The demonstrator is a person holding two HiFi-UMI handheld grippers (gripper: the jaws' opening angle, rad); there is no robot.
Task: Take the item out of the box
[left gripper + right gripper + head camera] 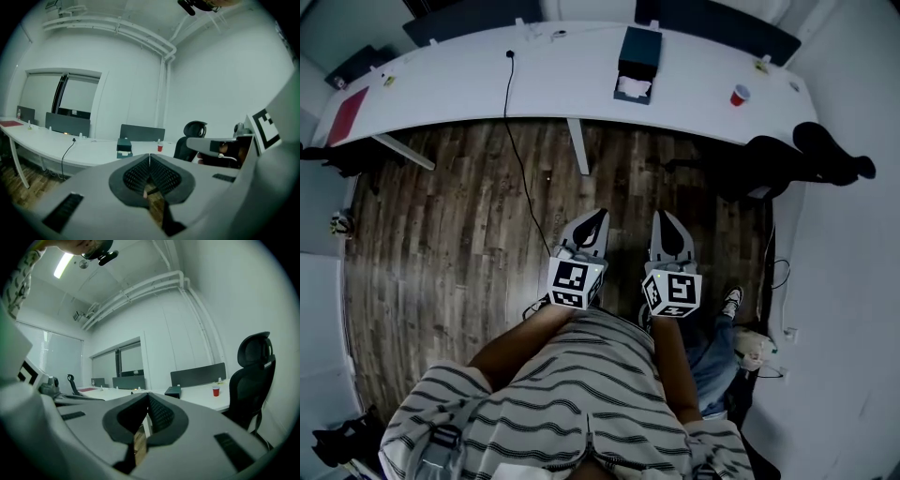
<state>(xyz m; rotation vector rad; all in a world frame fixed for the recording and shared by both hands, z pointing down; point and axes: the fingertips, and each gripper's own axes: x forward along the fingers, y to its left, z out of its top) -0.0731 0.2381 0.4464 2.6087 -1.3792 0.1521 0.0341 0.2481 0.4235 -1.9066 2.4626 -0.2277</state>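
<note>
A dark box stands open on the long white table at the far side, with something white in its front part. In the left gripper view the box is small and far off, and the right gripper view shows the box equally distant. Both grippers hang close to my body over the wooden floor, well short of the table. My left gripper is shut with nothing in it. The right gripper has its jaws together too, empty.
A red cup stands right of the box. A black cable runs off the table to the floor. A red folder lies at the table's left end. A black office chair stands at the right, near the wall.
</note>
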